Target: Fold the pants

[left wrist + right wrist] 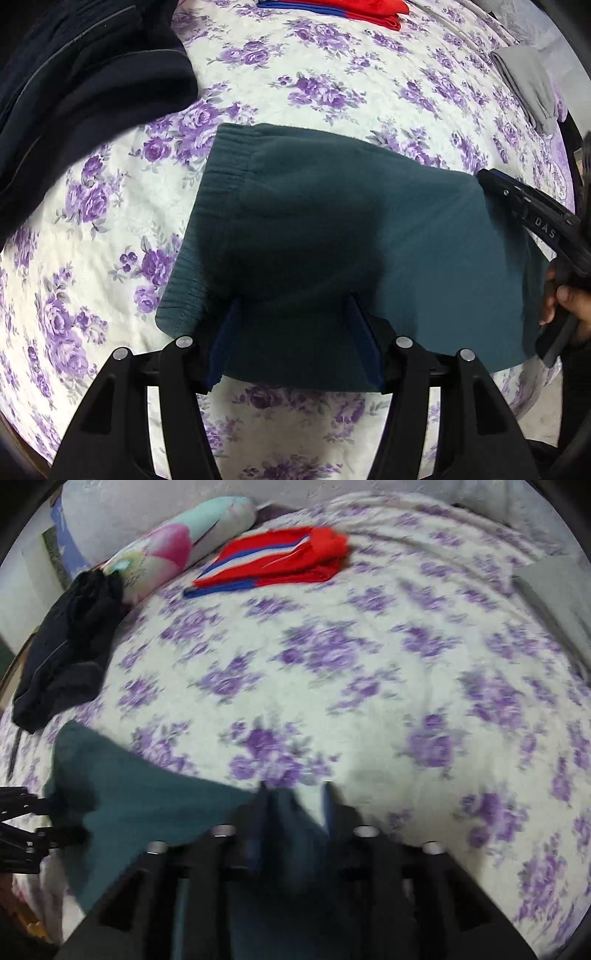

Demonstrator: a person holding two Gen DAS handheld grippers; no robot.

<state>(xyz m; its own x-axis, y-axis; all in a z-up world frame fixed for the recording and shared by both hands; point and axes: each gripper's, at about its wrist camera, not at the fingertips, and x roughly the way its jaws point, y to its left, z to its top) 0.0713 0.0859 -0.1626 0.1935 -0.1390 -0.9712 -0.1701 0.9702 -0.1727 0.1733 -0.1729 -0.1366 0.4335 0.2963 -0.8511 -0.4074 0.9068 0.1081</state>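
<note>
Teal pants (314, 236): soft fleece-like knit, folded into a rough rectangle, ribbed elastic waistband along its left edge in the left wrist view. They lie flat on the bedsheet (332, 74), a white quilted cotton with purple rose print, filling the centre of the frame.

My left gripper (293, 343): blue-padded fingers spread wide, the near hem of the pants lies between them at bottom centre. Nothing pinched; fabric just sits in the gap.

My right gripper (524, 210) enters from the right edge of that view, black plastic, tip at the far right corner of the pants. In its own blurred view the gripper (295, 797) has a strip of teal cloth (147, 805) running between the fingers at bottom centre; fingers look partly parted, can't tell whether they actually clamp it.

Upper left: crumpled dark navy garment (74, 92), smooth with grey piping. Top centre: folded red garment (277, 561) with blue and white stripes. Upper right: folded grey cloth (524, 85). Pastel printed bolster pillow (177, 546) at upper left of right wrist view.
</note>
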